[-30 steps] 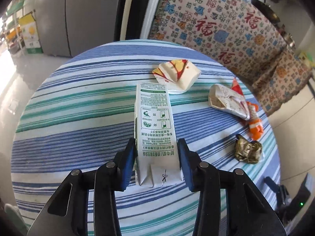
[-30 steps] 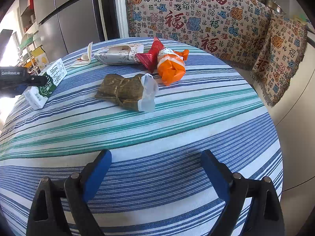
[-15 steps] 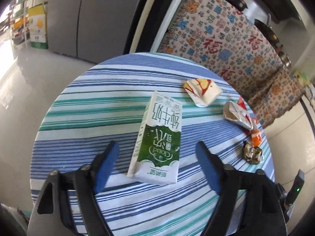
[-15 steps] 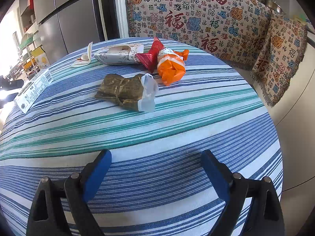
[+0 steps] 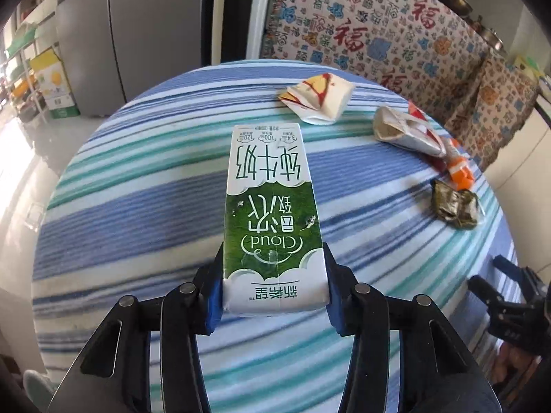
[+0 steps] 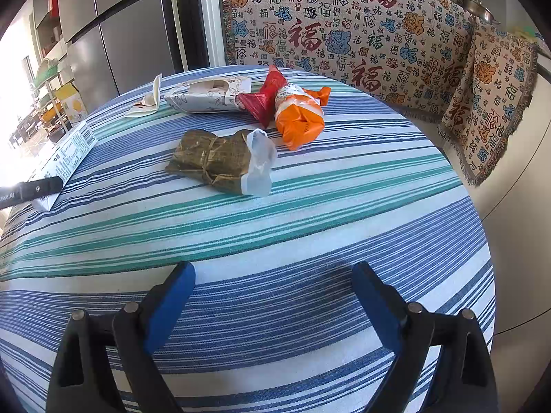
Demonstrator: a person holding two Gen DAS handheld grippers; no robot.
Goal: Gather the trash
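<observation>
Round table under a blue, teal and white striped cloth [image 6: 310, 227]; patterned blanket [image 6: 361, 34] with red characters draped behind it, steel fridge doors [image 5: 137, 34] at the back left.

Left gripper [image 5: 273, 292]: blue pads pressed against both sides of a green-and-white milk carton [image 5: 272, 213], holding it at its near end; the carton points away along the fingers, printed face up. Whether the far end rests on the cloth cannot be told. In the right wrist view the same carton [image 6: 65, 158] shows at the table's left edge with a black finger across it.

Right gripper [image 6: 273, 304]: jaws spread wide, nothing between them, over the near part of the cloth.

Remaining trash on the table:
- leaf-wrapped rice dumpling [image 6: 213, 160] in a clear bag, middle of the table
- orange plastic wrapper [image 6: 299, 118] just beyond it, touching a red wrapper [image 6: 265, 98]
- white paper bag [image 6: 206, 98] lying beside the red one
- crumpled white paper with red and yellow print [image 5: 316, 98], far side
</observation>
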